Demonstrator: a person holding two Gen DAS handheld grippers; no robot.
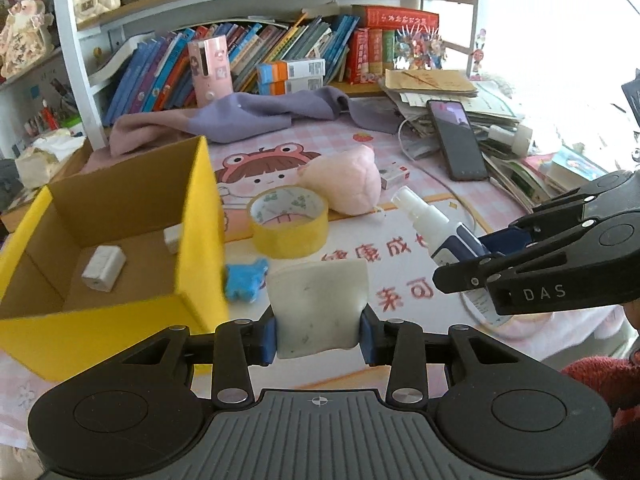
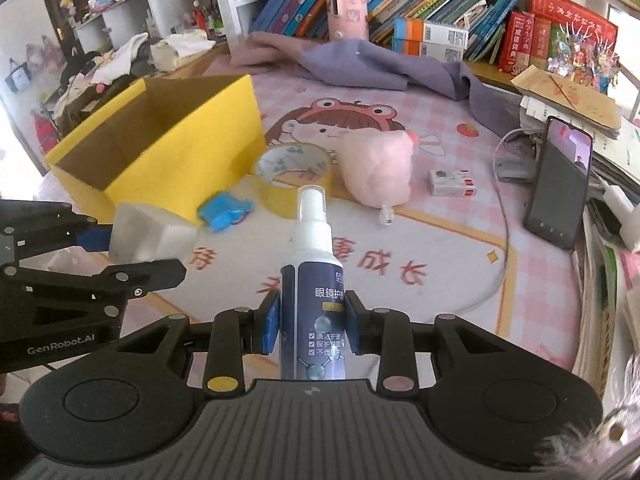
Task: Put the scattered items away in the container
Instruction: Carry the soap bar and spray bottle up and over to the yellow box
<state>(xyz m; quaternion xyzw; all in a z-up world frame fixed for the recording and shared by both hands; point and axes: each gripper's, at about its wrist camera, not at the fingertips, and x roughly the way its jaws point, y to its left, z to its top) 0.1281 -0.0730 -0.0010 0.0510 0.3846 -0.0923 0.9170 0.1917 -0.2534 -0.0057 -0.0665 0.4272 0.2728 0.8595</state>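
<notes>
We're mid-tidy with both hands loaded. Our left gripper [image 1: 319,336] clamps a white sponge block [image 1: 320,308], held just beside the yellow box [image 1: 100,328], not yet over its opening. Our right gripper [image 2: 311,326] is clenched on the spray bottle [image 2: 314,280], nozzle pointing forward, above the mat. Inside the box two small white items [image 1: 103,267] already lie on the floor. Left on the mat: the tape roll [image 1: 289,222], the pink plush [image 1: 348,186], a blue toy [image 1: 245,283] against the box wall and a small red-and-white carton [image 2: 452,183]. We judge it roughly a third done.
</notes>
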